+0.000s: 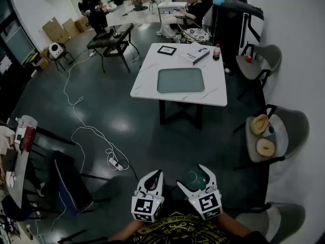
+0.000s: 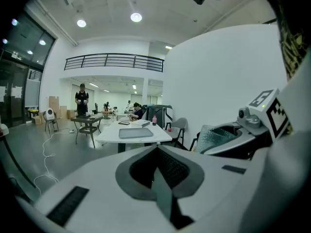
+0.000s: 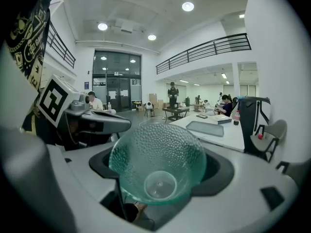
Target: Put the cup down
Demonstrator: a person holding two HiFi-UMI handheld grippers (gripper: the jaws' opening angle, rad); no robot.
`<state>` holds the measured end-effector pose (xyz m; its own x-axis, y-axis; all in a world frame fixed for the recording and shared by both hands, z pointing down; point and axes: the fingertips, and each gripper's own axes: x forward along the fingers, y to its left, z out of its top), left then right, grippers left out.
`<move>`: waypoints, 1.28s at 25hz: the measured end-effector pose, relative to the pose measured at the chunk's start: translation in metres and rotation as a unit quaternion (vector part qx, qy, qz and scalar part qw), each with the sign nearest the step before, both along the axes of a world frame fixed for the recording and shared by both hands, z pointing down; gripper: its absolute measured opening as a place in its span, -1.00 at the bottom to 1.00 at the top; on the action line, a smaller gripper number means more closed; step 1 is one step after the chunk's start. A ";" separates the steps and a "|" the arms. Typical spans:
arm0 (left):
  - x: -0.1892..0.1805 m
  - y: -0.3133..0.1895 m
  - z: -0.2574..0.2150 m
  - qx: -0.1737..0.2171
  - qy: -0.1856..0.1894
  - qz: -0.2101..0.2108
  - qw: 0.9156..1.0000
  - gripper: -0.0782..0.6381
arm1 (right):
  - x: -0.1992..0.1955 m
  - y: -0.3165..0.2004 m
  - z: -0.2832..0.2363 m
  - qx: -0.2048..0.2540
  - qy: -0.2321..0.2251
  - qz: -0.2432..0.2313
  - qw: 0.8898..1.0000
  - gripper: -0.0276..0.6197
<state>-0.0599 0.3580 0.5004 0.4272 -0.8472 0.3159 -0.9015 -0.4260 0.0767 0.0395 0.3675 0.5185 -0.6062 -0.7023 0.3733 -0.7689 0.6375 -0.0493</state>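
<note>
A green dimpled glass cup (image 1: 194, 180) sits between the jaws of my right gripper (image 1: 197, 176), low in the head view and above the dark floor. In the right gripper view the cup (image 3: 158, 164) fills the gap, its mouth facing the camera, and both jaws press on its sides. My left gripper (image 1: 154, 177) hangs just left of it with its jaws together and nothing in them (image 2: 158, 152). The left gripper view shows the cup (image 2: 214, 139) to its right. The white table (image 1: 147, 80) with a grey tray (image 1: 180, 80) stands some way ahead.
A book (image 1: 195, 53), a dark frame (image 1: 166, 50) and a red-capped bottle (image 1: 217, 51) lie at the table's far end. Grey chairs (image 1: 284, 131) line the right wall. A white cable (image 1: 81, 131) snakes over the floor at left. A person (image 1: 93, 9) stands by a black table (image 1: 111, 39).
</note>
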 end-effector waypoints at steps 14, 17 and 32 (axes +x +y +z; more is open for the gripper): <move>-0.008 -0.044 0.007 -0.018 0.023 0.018 0.999 -0.75 | -0.008 -0.044 -0.009 -0.015 -0.008 0.039 0.999 0.33; -0.012 -0.061 0.006 -0.018 0.028 0.027 0.999 -0.75 | -0.012 -0.062 -0.014 -0.015 -0.005 0.053 0.998 0.33; -0.032 -0.142 -0.018 0.002 0.056 0.073 0.996 -0.76 | -0.036 -0.135 -0.032 -0.014 0.011 0.099 0.995 0.33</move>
